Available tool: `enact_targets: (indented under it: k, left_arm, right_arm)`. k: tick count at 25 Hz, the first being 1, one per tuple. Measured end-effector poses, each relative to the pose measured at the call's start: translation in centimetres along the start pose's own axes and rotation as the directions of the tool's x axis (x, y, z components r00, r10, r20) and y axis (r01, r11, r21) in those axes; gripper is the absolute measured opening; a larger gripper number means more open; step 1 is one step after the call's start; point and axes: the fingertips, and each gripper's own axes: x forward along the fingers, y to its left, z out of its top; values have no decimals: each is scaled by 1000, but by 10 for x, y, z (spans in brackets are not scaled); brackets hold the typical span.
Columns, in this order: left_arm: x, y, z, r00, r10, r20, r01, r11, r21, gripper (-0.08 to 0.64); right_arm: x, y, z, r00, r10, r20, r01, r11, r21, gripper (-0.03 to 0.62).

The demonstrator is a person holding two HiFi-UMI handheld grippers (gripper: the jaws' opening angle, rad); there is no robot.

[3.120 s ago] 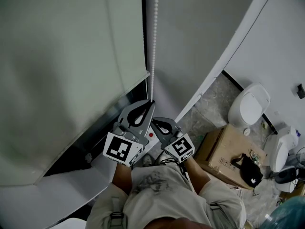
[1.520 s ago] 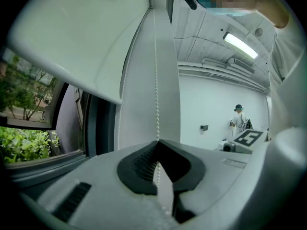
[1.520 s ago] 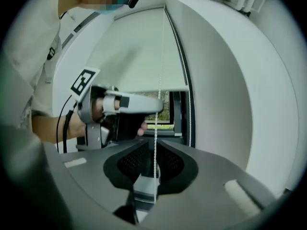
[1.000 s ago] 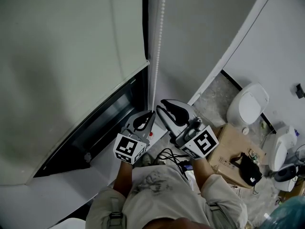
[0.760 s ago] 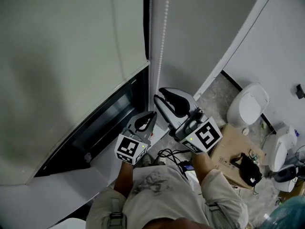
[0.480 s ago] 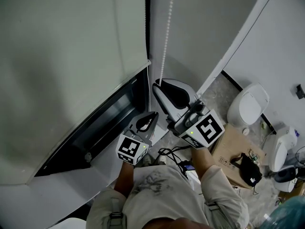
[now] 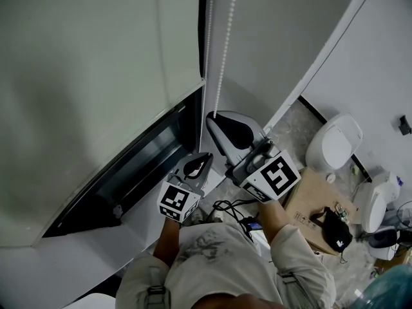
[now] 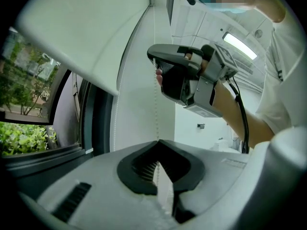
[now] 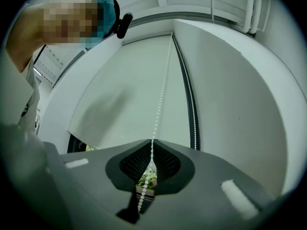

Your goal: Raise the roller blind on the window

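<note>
The blind hangs part-raised, leaving the window's lower strip bare. The right claw pinches the chain beside the blind's right edge; the left claw, lower, seems pressed onto it too. Beads may slip through either grip, or a pull on the wrong strand would lower the blind. No writing is legible.

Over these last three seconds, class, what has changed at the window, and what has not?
The right gripper climbed the bead chain and is shut on it higher up; the left gripper sank slightly, also shut on it. The blind rose, baring more window. The box stayed.
</note>
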Motion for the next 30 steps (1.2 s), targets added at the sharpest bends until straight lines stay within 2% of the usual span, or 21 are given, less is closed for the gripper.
enact_targets:
  k: [16, 30]
  left_arm:
    - [-5, -5, -56, 999, -23, -26, 20, 996, -86, 11]
    - [-5, -8, -91, 996, -35, -85, 26, 993, -114, 11]
  right_arm:
    - [-18, 6, -54, 997, -24, -71, 29, 998, 62, 20]
    - [-27, 13, -87, 992, -29, -127, 37, 997, 62, 18]
